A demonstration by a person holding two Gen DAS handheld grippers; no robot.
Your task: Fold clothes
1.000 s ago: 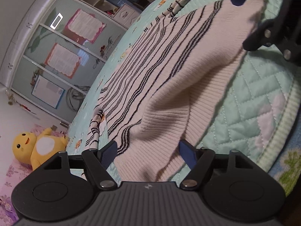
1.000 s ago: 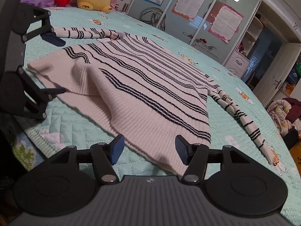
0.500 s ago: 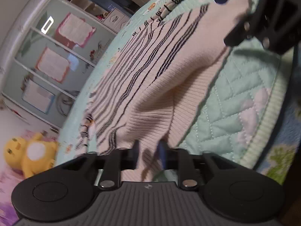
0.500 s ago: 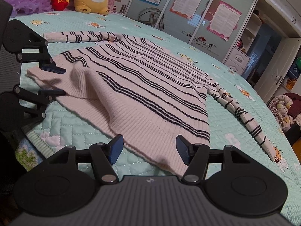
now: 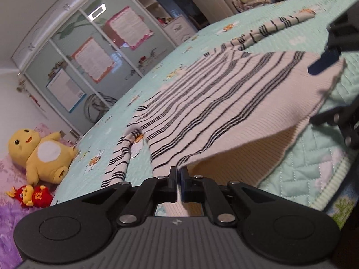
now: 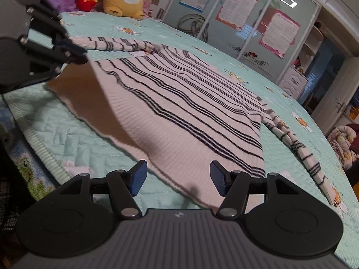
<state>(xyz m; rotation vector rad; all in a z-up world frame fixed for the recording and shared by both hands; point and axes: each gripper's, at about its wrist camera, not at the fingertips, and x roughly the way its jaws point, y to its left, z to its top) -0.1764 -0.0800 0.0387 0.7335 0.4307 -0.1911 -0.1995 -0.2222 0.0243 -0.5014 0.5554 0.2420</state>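
The sweater (image 6: 179, 112) lies face up on the bed (image 6: 94, 130), hem toward the near edge, sleeves trailing to either side. The left tongs (image 5: 178, 174) have just been closing and now pinch one hem corner, which is raised off the quilt so the hem sags in a slack curve toward the other corner. The right tongs (image 6: 177, 180) stand wide open with the hem's other corner lying loose between the blue pads (image 6: 138, 178), gripping nothing. The likeliest trouble, as I judge it, is a lopsided lift: with only one corner held, raising it further would drag the knit across the quilt and skew the stripes, so the fold line would come out crooked. The left pinch also looks shallow, close to the edge, and a heavy ribbed knit could slide out under its own weight. If the right tongs shut too low they might catch the quilt along with the hem, or take only the top layer and let front and back separate. The sweater is cream, ribbed, soft and stretchy, banded with thin dark stripes in groups; it drapes rather than holds a crease. The quilt is pale green, stitched in a zigzag pattern, with a ribbed border and small printed figures, slightly padded and matte.
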